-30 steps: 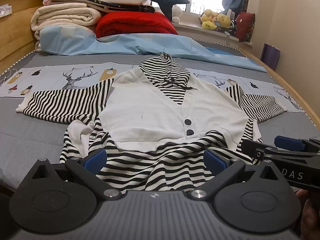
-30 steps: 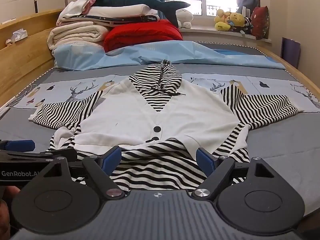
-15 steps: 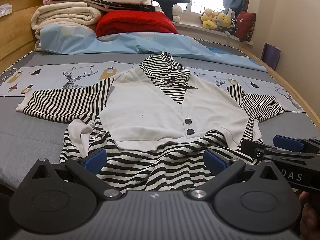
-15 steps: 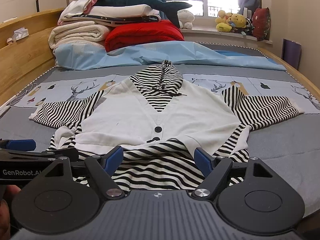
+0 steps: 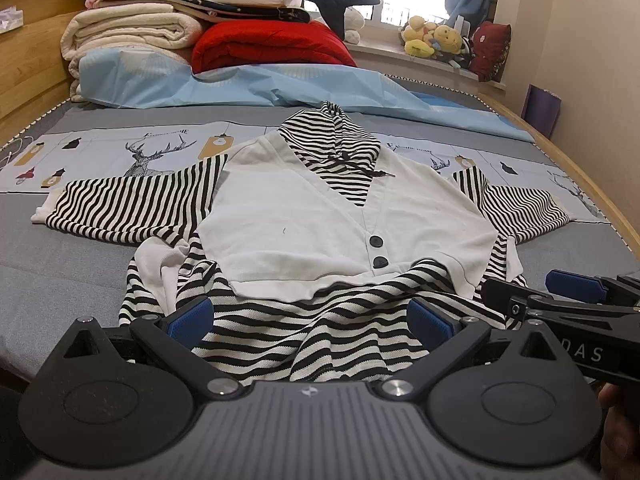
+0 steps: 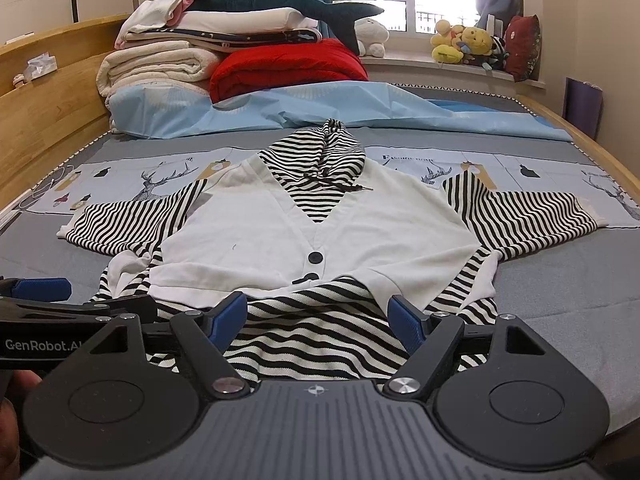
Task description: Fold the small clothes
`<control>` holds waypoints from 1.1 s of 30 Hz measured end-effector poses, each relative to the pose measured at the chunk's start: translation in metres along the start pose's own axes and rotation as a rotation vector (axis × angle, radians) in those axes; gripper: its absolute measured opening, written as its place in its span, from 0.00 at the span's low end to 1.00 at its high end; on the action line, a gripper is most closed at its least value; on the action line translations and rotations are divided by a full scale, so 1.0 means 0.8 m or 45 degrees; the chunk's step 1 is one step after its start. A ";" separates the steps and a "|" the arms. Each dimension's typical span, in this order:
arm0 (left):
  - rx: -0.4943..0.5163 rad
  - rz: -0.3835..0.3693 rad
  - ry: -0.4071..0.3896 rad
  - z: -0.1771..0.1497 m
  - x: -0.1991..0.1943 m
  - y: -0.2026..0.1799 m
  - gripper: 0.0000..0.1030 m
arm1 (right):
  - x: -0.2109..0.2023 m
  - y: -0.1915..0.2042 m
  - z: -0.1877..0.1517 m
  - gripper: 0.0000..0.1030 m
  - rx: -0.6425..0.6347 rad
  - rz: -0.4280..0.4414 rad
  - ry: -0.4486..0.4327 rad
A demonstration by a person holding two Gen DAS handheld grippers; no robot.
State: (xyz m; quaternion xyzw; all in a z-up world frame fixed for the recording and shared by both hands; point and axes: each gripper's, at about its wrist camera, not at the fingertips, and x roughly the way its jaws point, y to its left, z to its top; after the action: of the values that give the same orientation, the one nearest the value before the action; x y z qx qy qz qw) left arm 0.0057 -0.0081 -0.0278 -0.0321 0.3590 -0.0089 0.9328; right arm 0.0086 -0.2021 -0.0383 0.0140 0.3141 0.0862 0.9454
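Your left gripper [image 5: 310, 318] and right gripper [image 6: 318, 316] both gape wide and empty, striped hoodie [image 5: 304, 224] spread mid-frame with its hem between the blue pads, folded blankets [image 5: 132, 32] upper left, plush toys [image 6: 464, 46] upper right

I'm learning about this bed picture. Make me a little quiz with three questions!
1. True or false: both sleeves of the striped hooded top lie spread out to the sides.
2. How many dark buttons show on its white front in the left wrist view? A) none B) two C) five
3. Fill in: the left gripper and right gripper both have their jaws ____, with the striped hem between them.

Key: 1 true; 2 B; 3 open
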 end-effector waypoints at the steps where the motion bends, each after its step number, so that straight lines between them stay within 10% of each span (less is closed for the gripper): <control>1: 0.001 -0.001 0.000 0.000 0.000 0.000 1.00 | 0.000 0.000 0.000 0.77 -0.001 0.000 0.000; 13: 0.056 -0.017 -0.120 0.036 -0.012 0.022 1.00 | -0.006 -0.031 0.012 0.71 0.092 -0.031 -0.041; 18: 0.220 -0.037 -0.199 0.087 0.001 0.071 0.86 | 0.005 -0.105 0.048 0.46 0.195 -0.074 -0.055; 23: 0.059 -0.116 0.100 0.094 0.073 0.153 0.52 | 0.065 -0.172 0.054 0.41 0.211 -0.061 0.146; 29: -0.144 -0.099 0.456 0.071 0.150 0.213 0.53 | 0.145 -0.219 0.009 0.46 0.385 -0.008 0.638; 33: -0.302 -0.119 0.514 0.074 0.166 0.236 0.54 | 0.170 -0.212 0.000 0.49 0.326 -0.038 0.730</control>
State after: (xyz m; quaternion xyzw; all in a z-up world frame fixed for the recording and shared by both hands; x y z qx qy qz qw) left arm 0.1429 0.1780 -0.0856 -0.1557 0.5347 -0.0162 0.8304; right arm 0.1418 -0.3460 -0.1322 0.1036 0.5764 0.0326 0.8099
